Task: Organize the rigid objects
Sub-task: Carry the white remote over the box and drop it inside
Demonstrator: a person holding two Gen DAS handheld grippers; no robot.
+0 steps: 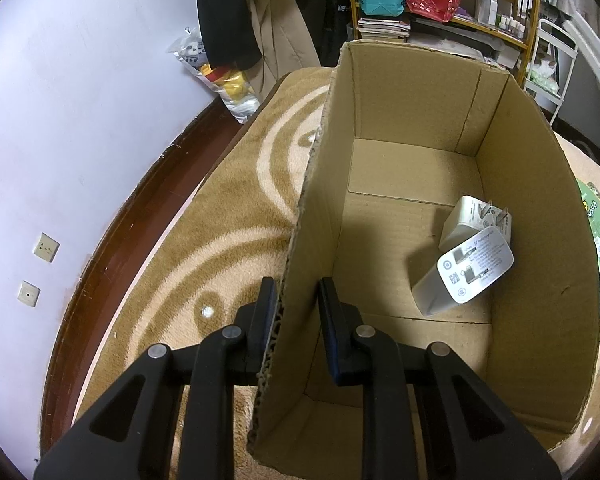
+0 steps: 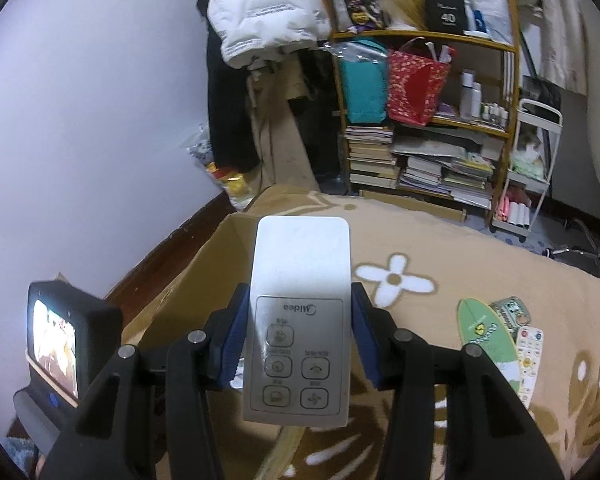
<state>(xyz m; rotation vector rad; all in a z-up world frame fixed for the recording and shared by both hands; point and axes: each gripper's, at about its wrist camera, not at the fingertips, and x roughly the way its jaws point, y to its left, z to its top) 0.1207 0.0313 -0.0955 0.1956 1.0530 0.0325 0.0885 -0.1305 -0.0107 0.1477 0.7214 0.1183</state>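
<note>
My left gripper [image 1: 296, 304] straddles the left wall of an open cardboard box [image 1: 540, 208], one finger outside and one inside; the outer pad touches the wall, while a gap shows at the inner pad. Two white power adapters [image 1: 466, 264] lie on the box floor at the right. In the right wrist view my right gripper [image 2: 298, 300] is shut on a white Midea remote control [image 2: 300, 320], held flat above the carpet, buttons up. The same box [image 2: 188, 280] shows behind and left of the remote.
A tan patterned carpet [image 2: 480, 264] covers the floor. A green surfboard-shaped card [image 2: 488, 336], a small colourful remote [image 2: 530, 356] and a sticker lie at the right. The left gripper's camera unit [image 2: 60, 340] sits at the left. A crowded bookshelf [image 2: 428, 128] and hanging coats [image 1: 260, 20] stand behind.
</note>
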